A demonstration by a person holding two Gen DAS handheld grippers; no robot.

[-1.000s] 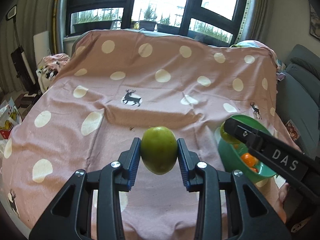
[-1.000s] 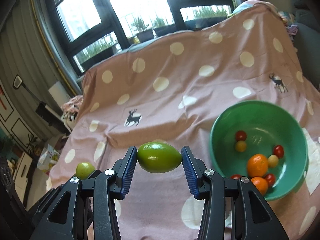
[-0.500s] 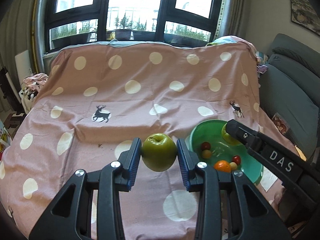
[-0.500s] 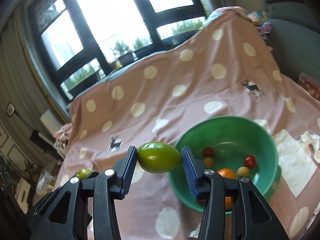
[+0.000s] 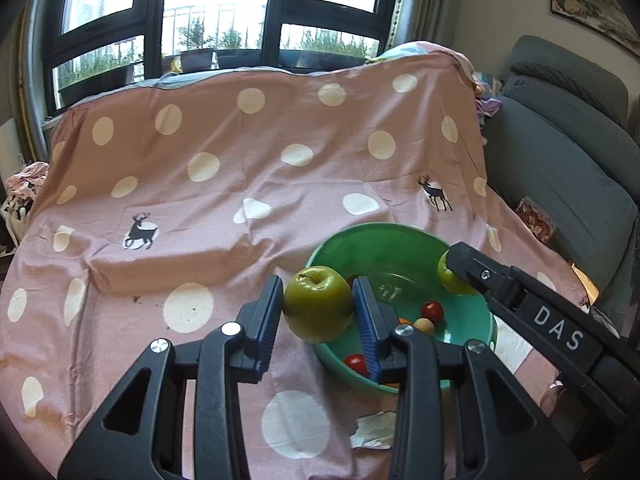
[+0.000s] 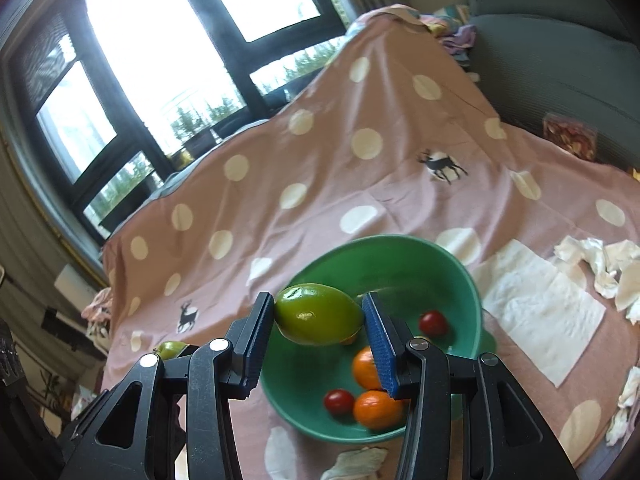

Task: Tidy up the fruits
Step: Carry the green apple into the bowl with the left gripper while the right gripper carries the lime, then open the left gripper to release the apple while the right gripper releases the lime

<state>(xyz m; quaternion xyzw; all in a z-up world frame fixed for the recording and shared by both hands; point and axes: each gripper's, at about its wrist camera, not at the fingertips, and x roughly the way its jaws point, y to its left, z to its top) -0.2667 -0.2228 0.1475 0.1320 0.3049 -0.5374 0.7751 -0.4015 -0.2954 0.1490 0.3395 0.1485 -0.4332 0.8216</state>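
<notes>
L wrist view: left gripper [image 5: 318,312] is clamped on a green apple [image 5: 318,303], blue pads pressed to both sides, stem end up. Apple hangs over the near-left rim of the green bowl [image 5: 486,322], not yet fully inside it. In the bowl: a red cherry tomato [image 5: 433,311], a pale small fruit beside it, another red one at the near wall. Right gripper [image 5: 460,270] comes in over the bowl's right rim w/ a second green fruit at its tip. Bowl sits on the pink dotted cloth [image 5: 224,208]; a torn tissue [image 5: 374,426] lies just in front of the bowl.

R wrist view: right gripper [image 6: 318,316] grips a green fruit [image 6: 318,314] lengthwise btwn its pads, above the bowl's [image 6: 474,292] left half. Two oranges [image 6: 376,402] and red tomatoes lie below it. White paper napkin [image 6: 540,310] is just right of the bowl, crumpled tissues beyond.

Risks, as I judge: both grippers crowd the same bowl, so fingers could knock together. Letting go from this height could bruise the tomatoes or bounce a fruit out. The apple, released now, may hit the rim and tip the bowl or roll off across the cloth.
</notes>
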